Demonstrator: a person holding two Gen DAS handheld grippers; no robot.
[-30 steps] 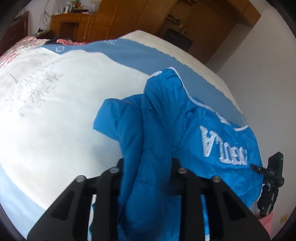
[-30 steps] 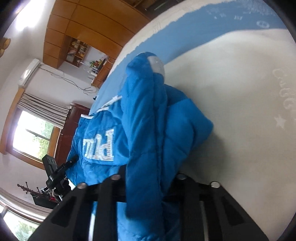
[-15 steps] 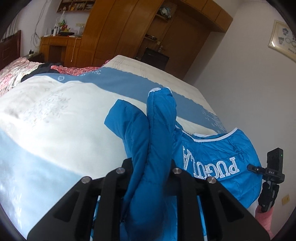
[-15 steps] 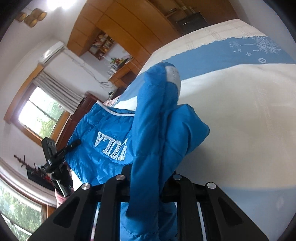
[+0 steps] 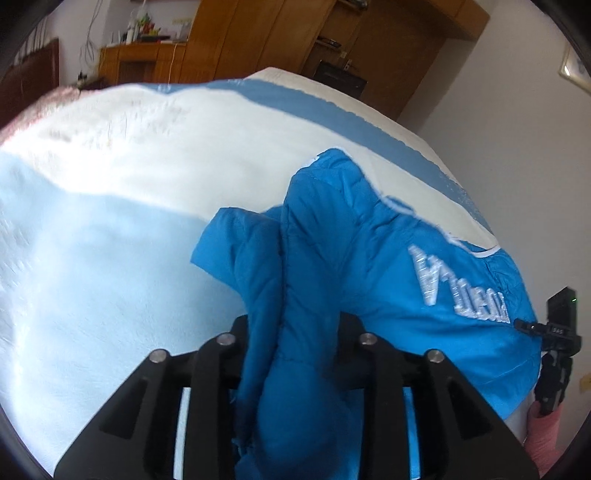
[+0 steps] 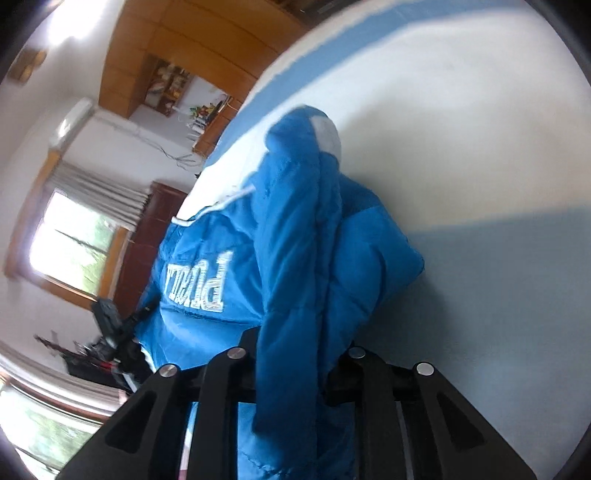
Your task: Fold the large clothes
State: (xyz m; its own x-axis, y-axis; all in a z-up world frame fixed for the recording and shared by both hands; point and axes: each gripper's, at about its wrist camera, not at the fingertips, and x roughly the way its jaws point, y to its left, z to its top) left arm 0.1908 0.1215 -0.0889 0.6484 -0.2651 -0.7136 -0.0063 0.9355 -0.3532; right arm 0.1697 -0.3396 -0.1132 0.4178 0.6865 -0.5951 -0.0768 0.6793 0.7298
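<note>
A bright blue padded jacket with white lettering and white trim hangs stretched between my two grippers above a bed. My left gripper is shut on a thick bunch of the jacket's fabric. My right gripper is shut on another bunch of the jacket. The lettered panel sags between them. The other gripper shows at the edge of each view, at the right in the left wrist view and at the lower left in the right wrist view.
The bed has a white and light blue cover. Wooden wardrobes and a desk stand behind it. A white wall is to the right. A curtained window shows in the right wrist view.
Both grippers, holding the jacket throughout, tilted up half a second ago and have now tipped back down toward the bed. The bed cover fills more of both views. The current frames are motion-blurred.
</note>
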